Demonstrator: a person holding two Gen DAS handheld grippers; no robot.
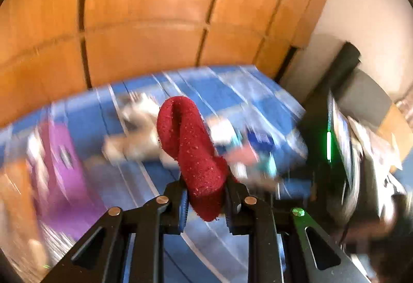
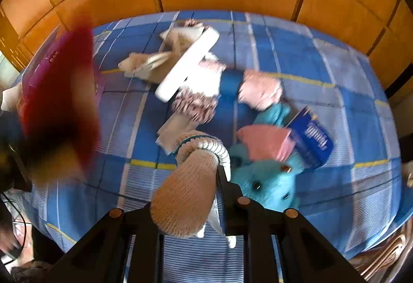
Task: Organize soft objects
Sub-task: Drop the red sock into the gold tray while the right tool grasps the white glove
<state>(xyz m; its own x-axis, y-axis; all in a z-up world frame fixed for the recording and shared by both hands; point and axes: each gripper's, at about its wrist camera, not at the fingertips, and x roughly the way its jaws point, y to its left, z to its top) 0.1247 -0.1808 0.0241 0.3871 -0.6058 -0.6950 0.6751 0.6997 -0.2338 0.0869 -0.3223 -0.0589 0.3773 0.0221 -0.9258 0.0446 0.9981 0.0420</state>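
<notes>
The left gripper (image 1: 206,201) pinched a fuzzy dark red sock (image 1: 192,151), held above the blue checked bedsheet (image 1: 214,92). The right gripper (image 2: 187,195) was closed on a beige knitted sock (image 2: 188,187) above a turquoise plush toy (image 2: 265,179). The white writing on the dark blue packet (image 2: 313,139) was too blurred to read.

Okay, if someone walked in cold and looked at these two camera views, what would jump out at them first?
Probably the red sock pinched in the left gripper and standing up mid-frame. Next, the beige knit sock clamped in the right gripper, above a blue plaid bedsheet strewn with soft things. On it, the turquoise plush toy lies just right of that sock.
</notes>
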